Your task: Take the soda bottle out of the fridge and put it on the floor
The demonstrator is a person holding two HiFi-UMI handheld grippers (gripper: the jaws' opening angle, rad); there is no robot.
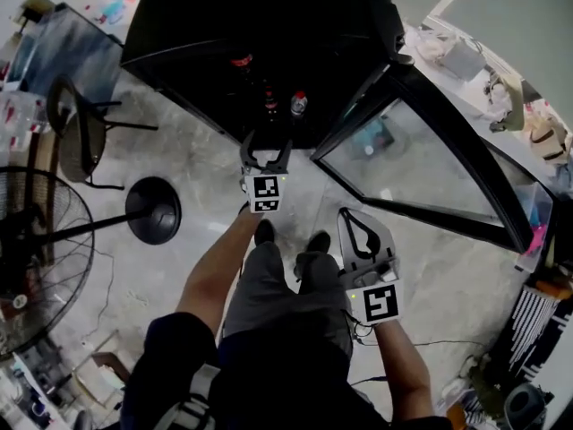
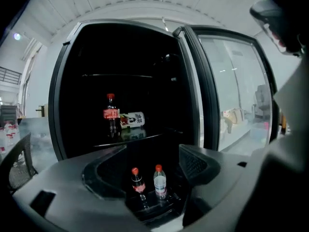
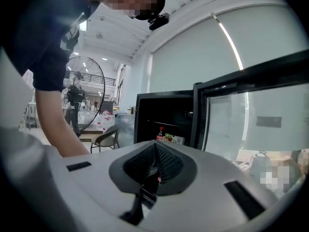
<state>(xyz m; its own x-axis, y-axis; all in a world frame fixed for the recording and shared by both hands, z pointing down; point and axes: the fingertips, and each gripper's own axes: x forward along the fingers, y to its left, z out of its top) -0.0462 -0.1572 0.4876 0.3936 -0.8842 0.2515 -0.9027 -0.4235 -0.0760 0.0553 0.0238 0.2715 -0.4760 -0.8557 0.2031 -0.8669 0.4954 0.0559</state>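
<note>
The black fridge (image 1: 179,25) stands open. On its bottom shelf a dark soda bottle (image 2: 137,180) with a red cap stands beside a clear water bottle (image 2: 160,181); in the head view the two are the soda bottle (image 1: 269,104) and the water bottle (image 1: 298,104). A second cola bottle (image 2: 111,116) and a lying can (image 2: 133,120) are on the shelf above. My left gripper (image 1: 267,143) is open in front of the fridge, short of the bottles, its jaws framing them in the left gripper view (image 2: 149,161). My right gripper (image 1: 347,215) hangs lower by my leg, shut and empty (image 3: 155,148).
The glass fridge door (image 1: 421,164) is swung open to the right. On the left are a big floor fan (image 1: 36,240), a chair (image 1: 81,124) and a round black stand base (image 1: 154,209). A cluttered table (image 1: 501,88) runs along the right. My feet (image 1: 288,238) are on the grey floor.
</note>
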